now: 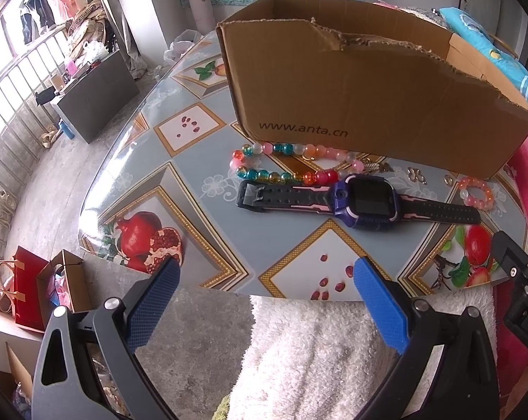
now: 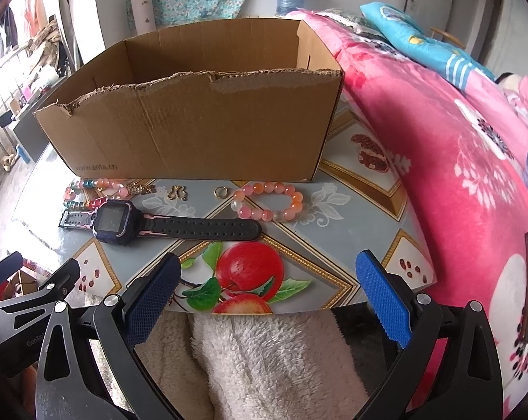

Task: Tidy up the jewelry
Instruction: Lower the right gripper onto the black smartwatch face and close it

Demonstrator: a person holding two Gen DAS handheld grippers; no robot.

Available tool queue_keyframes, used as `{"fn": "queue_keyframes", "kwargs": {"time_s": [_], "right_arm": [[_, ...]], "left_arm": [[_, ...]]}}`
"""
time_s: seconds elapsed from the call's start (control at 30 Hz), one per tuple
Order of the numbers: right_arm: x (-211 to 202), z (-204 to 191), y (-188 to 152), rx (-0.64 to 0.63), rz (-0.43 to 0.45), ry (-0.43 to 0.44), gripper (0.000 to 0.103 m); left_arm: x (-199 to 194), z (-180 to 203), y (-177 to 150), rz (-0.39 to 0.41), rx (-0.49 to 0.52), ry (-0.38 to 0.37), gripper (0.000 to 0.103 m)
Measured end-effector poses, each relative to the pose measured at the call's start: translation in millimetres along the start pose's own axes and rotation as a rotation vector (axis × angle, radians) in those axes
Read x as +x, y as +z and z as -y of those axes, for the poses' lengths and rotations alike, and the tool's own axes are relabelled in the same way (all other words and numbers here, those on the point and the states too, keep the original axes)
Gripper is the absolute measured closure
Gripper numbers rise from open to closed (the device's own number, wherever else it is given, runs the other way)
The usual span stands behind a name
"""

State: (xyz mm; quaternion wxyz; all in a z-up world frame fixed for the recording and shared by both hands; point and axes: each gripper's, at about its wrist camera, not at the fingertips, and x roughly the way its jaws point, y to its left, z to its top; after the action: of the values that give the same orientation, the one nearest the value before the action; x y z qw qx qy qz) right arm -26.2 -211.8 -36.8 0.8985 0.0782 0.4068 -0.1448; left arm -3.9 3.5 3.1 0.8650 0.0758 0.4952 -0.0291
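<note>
Ahead of both wide-open, empty tongs, left (image 1: 265,281) and right (image 2: 268,280), watch (image 2: 114,221) lies flat: light, floppy strap, best gripped at stiff case.

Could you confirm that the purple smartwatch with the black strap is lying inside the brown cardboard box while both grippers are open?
Not quite: the purple smartwatch with the black strap lies on the fruit-patterned table in front of the brown cardboard box, as the right wrist view shows. The left gripper and right gripper are open.

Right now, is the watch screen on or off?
Off: the watch screen is dark and blank in both views, lying face up on the table.
</note>
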Motion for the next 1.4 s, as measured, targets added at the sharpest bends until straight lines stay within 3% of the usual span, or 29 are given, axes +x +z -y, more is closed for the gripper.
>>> {"fn": "queue_keyframes", "kwargs": {"time_s": [0.4, 0.57, 0.73, 0.9, 1.0, 1.1, 1.23, 1.4], "right_arm": [[-3, 8, -2, 0.012, 0.010, 0.013, 0.007], [-13, 15, -4, -0.042, 0.090, 0.146, 0.007], [-27, -6, -4, -0.266, 0.207, 0.300, 0.010], [-10, -49, 11, -0.422, 0.177, 0.464, 0.028], [5, -71, 19, -0.485, 0.141, 0.525, 0.031], [26, -93, 22, -0.577, 0.097, 0.533, 0.033], [42, -107, 24, -0.638, 0.046, 0.518, 0.035], [46, -116, 20, -0.687, 0.003, 0.513, 0.050]], "left_arm": [[-4, 5, 0, 0.004, 0.010, 0.002, 0.006], [-5, -4, 0, 0.028, 0.004, 0.015, 0.006], [-3, -24, -2, 0.059, -0.007, -0.004, 0.006], [-4, -45, -2, 0.141, -0.024, -0.116, 0.006], [-3, -58, -1, 0.186, -0.038, -0.202, 0.006], [0, -68, 2, 0.199, -0.077, -0.247, 0.006], [8, -71, 5, 0.207, -0.082, -0.240, 0.006], [22, -63, 9, 0.193, -0.060, -0.307, 0.006]]}}
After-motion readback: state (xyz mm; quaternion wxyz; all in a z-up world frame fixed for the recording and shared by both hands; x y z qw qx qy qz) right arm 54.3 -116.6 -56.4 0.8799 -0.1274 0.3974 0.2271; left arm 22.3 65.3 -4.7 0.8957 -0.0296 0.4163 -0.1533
